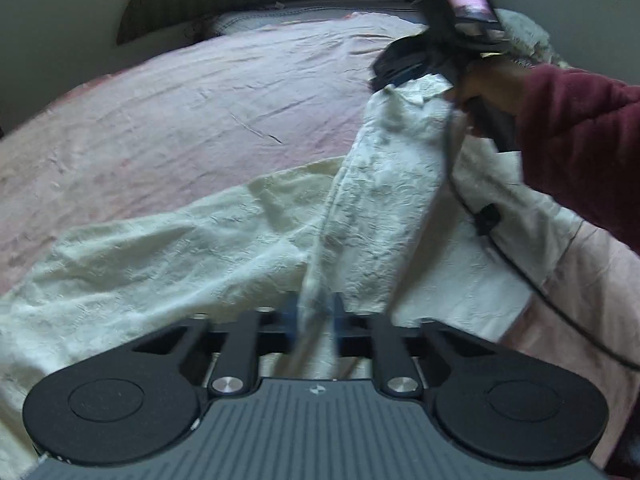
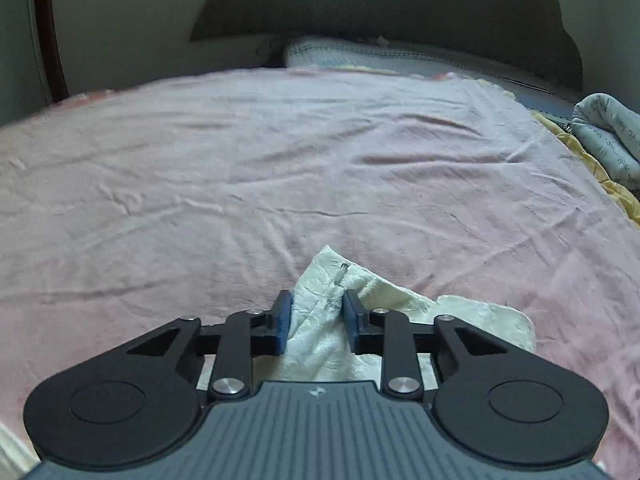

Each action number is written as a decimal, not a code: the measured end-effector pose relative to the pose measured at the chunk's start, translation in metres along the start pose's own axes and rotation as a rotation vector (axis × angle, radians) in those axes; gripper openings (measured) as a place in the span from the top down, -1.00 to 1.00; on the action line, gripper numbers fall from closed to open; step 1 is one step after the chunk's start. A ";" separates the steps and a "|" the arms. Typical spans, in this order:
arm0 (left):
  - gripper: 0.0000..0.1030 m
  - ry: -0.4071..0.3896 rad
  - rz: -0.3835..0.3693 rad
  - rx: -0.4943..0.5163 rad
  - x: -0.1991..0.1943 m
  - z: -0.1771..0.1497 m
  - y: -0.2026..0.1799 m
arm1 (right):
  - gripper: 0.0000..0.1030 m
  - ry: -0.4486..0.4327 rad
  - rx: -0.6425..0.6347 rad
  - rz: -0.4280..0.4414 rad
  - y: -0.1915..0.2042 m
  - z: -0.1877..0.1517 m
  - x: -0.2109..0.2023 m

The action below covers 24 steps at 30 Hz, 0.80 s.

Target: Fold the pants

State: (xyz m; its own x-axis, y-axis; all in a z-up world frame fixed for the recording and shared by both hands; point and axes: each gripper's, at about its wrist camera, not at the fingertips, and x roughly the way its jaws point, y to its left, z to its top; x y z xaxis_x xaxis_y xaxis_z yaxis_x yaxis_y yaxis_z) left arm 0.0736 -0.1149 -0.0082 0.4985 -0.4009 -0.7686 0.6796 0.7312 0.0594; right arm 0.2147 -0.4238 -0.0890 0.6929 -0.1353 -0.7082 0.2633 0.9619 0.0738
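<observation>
The left hand-held gripper [image 1: 314,312] is clamped on a bunched edge of the cream pants [image 1: 168,256], which spread ahead of it and to its left across the pink bed sheet [image 1: 180,112]. The right hand-held gripper [image 2: 316,320] is clamped on another fold of the pants, whose corner pokes out just ahead of its blue pads [image 2: 285,320]. From the left hand-held gripper, a lifted strip of cloth runs up and right to the right one, held by a hand [image 1: 492,84] in a maroon sleeve [image 1: 580,140].
</observation>
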 end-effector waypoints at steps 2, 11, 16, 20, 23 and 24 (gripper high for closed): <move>0.81 -0.020 0.006 0.016 -0.004 -0.001 -0.003 | 0.79 -0.059 0.077 0.047 -0.019 -0.010 -0.022; 0.83 -0.067 -0.045 0.130 -0.024 -0.018 -0.030 | 0.79 -0.260 0.627 0.262 -0.154 -0.109 -0.154; 0.82 -0.008 0.000 0.150 -0.004 -0.023 -0.042 | 0.73 -0.173 0.730 0.246 -0.181 -0.165 -0.162; 0.58 -0.015 0.017 0.146 -0.004 -0.021 -0.043 | 0.34 -0.154 0.910 0.335 -0.193 -0.190 -0.144; 0.47 -0.022 0.028 0.155 -0.004 -0.022 -0.046 | -0.17 -0.200 0.952 0.402 -0.194 -0.189 -0.141; 0.45 -0.026 0.041 0.160 -0.004 -0.022 -0.049 | -0.28 -0.205 0.938 0.411 -0.191 -0.184 -0.141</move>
State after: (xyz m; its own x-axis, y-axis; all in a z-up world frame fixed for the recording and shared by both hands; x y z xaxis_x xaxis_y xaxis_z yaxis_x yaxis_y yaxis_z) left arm 0.0266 -0.1366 -0.0223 0.5396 -0.3881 -0.7471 0.7346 0.6506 0.1926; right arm -0.0565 -0.5448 -0.1327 0.9249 0.0382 -0.3784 0.3360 0.3839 0.8601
